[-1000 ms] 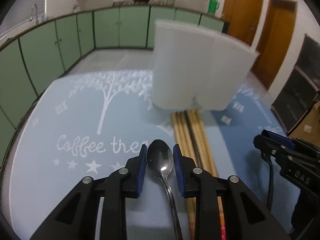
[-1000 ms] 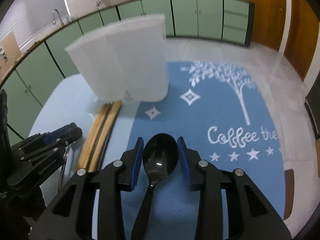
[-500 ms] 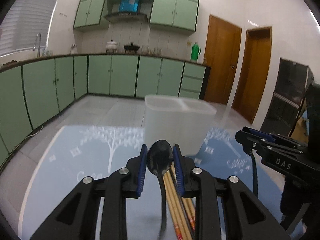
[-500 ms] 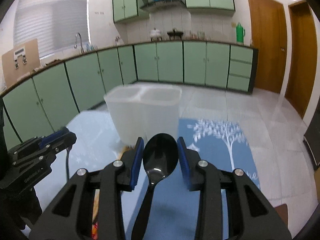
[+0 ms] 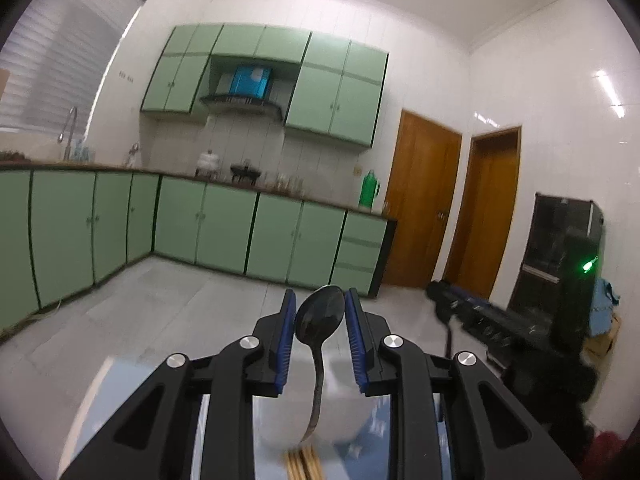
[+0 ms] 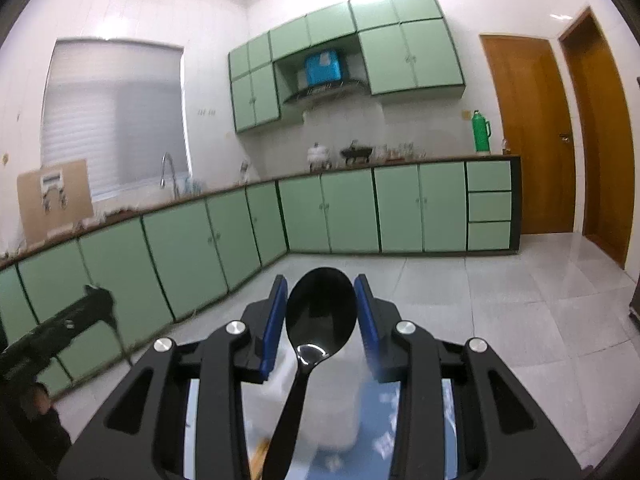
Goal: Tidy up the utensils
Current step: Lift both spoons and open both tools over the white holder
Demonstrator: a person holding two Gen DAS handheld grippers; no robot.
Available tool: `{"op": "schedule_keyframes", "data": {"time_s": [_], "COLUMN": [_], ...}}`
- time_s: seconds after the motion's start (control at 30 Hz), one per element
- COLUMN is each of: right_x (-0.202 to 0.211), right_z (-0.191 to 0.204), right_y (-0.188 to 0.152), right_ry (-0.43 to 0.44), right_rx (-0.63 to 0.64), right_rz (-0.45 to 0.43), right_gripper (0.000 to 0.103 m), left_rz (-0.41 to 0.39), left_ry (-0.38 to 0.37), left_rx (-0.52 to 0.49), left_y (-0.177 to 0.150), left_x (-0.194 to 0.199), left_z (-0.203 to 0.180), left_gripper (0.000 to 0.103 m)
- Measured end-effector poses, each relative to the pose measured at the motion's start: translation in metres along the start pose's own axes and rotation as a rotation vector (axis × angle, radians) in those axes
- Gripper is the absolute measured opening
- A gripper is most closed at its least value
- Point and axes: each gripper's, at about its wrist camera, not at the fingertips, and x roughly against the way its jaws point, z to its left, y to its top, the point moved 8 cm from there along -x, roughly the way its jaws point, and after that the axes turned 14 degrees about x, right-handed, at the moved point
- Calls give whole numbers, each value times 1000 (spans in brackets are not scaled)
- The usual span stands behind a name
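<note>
The left gripper (image 5: 320,320) has its blue pads (image 5: 286,338) drawn in to a narrow gap and pinched on the bowl of a metal spoon (image 5: 320,318), whose thin handle droops down and back toward the camera. The right gripper (image 6: 321,316) is set a little wider, its pads (image 6: 275,324) clamped on the bowl of a black plastic spoon (image 6: 321,312), handle trailing the same way. Both tools point nearly level out into the kitchen, well above the table.

Below each pair of fingers sits the white holder (image 6: 332,408), blurred, on the blue cloth (image 6: 384,428); which of its compartments lies under which spoon I cannot tell. A bundle of wooden chopsticks (image 5: 302,462) lies on the cloth at the holder's near side.

To do this well, I'd say each spoon should be tipped so its handle hangs straight down, then brought over the holder's rim before lowering. Because the grip is on the bowls, the handles may swing, so a slow descent would keep them from catching the rim. Going one at a time would keep the two grippers from crowding each other, and neither should let go until the handle is well inside.
</note>
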Motion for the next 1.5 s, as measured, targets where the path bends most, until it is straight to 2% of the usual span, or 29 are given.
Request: {"op": "schedule_keyframes", "data": {"time_s": [0.1, 0.2, 0.4, 0.6, 0.67, 0.77, 0.87, 0.9, 1.03, 1.13, 1.27, 1.5], "right_x": [-28, -58, -103, -107, -101, -83, -58, -48, -4, 31, 69, 110], "right_z": [-12, -23, -33, -28, -25, -22, -23, -21, -11, 9, 41, 87], "right_y": [12, 10, -20, -47, -48, -50, -51, -54, -73, -99, -141, -198], "right_ry": [-52, -99, -123, -72, -64, -60, -56, -59, -44, -19, 11, 66], "right_rx": [18, 29, 25, -2, -6, -12, -36, -42, -66, -66, -57, -74], "right_rz": [-34, -36, 34, 98, 108, 115, 146, 159, 228, 303, 418, 561], "right_gripper": [33, 33, 33, 34, 38, 48, 61, 68, 85, 89, 89, 89], "left_rz": [-18, -8, 62, 142, 150, 159, 178, 184, 227, 292, 393, 524], "left_ry": [-23, -17, 5, 30, 40, 50, 71, 76, 109, 133, 188, 289], "left_rx": [1, -14, -2, 3, 10, 12, 4, 0, -14, -6, 6, 9], "left_y": [20, 21, -7, -34, -39, -41, -45, -47, -67, -91, -133, -195], "left_x": [-26, -56, -106, -124, -121, -112, -93, -88, -49, -19, 15, 61], "left_z": [-5, -2, 18, 33, 36, 37, 35, 33, 32, 36, 47, 69], "left_gripper": [25, 25, 25, 25, 27, 32, 40, 41, 54, 59, 61, 62]}}
